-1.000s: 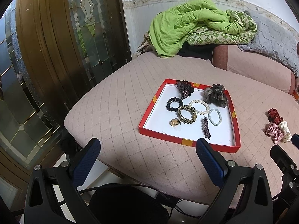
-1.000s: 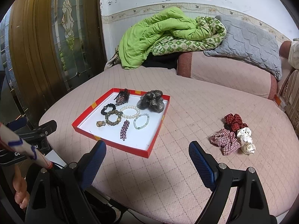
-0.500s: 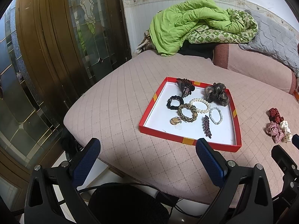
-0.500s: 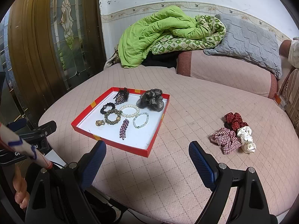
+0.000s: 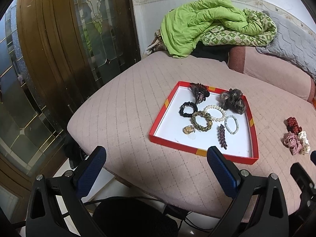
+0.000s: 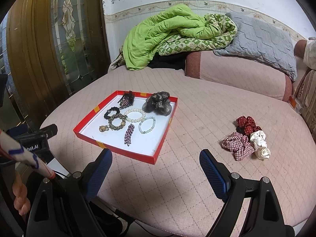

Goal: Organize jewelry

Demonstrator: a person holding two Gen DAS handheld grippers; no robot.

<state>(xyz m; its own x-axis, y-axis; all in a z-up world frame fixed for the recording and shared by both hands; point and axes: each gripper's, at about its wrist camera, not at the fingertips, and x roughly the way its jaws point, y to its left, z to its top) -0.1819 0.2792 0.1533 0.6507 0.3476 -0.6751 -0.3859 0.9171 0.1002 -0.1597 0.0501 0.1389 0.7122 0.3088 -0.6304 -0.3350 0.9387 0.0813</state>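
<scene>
In the right wrist view, the red tray point(image 6: 164, 138) of jewelry lies left of centre on the bed point(image 6: 197, 102), above the right hand-held gripper point(image 6: 156, 167), whose jaws gape wide and empty. The left hand-held gripper point(image 5: 156, 164) likewise stands wide open, holding nothing, with the tray above it toward the right.

Green quilt point(image 6: 158, 37), grey pillow point(image 6: 262, 39), glass door point(image 5: 59, 59).

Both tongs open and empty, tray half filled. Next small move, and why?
Probably ease the right tongs forward and right toward the plaid scrunchie. It lies with two other scrunchies on the bed, outside the red tray, on the right tongs' side. The left tongs face the tray, which needs nothing picked.
</scene>
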